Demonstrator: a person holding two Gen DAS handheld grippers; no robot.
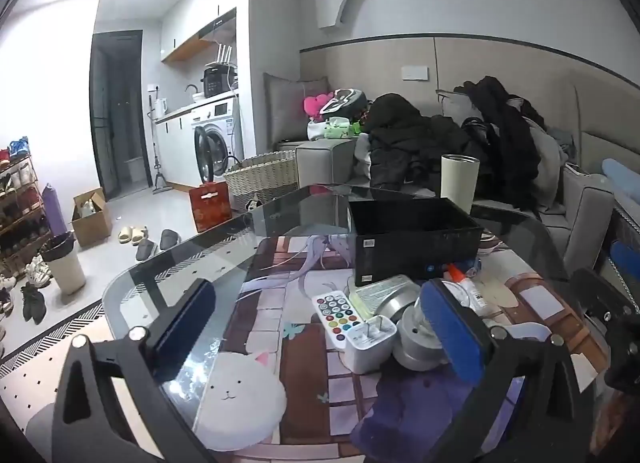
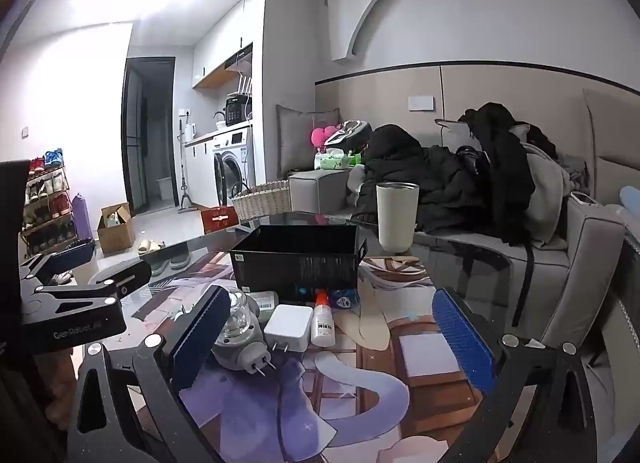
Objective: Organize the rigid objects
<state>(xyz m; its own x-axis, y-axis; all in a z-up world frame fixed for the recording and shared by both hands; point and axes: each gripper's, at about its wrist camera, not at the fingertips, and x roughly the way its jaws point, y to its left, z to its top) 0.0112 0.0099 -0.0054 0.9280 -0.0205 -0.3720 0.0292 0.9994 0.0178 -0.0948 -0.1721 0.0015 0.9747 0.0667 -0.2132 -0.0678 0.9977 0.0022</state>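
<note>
Both grippers hover over the glass counter (image 2: 460, 263), nothing held. Left gripper (image 1: 316, 323) jaws spread wide; right gripper (image 2: 336, 339) jaws spread wide too

Clutter sits in a tight cluster just in front of the open black box (image 2: 298, 259), the likely drop target:
- white charger (image 2: 289, 327): flat white block, prongs toward camera, touching the plug-in night light (image 2: 238, 337). Light, stiff, smooth plastic, probably slippery; pinch across the flat sides, not the prongs
- plug-in night light: grey round base, clear glass-like dome, two prongs. Dome likely fragile; take the base
- small white bottle (image 2: 322, 323): upright, orange cap, just right of the charger. Light, tips easily; grip mid-body
- remote (image 1: 335, 313): thin white slab, coloured buttons, lying flat and touching the charger in the left view. Low profile, hard to get under; pinch the long edges
- blue wrapped item (image 2: 346, 297) against the box wall, too small to identify

White tumbler (image 2: 397, 217) stands apart behind the box
</note>
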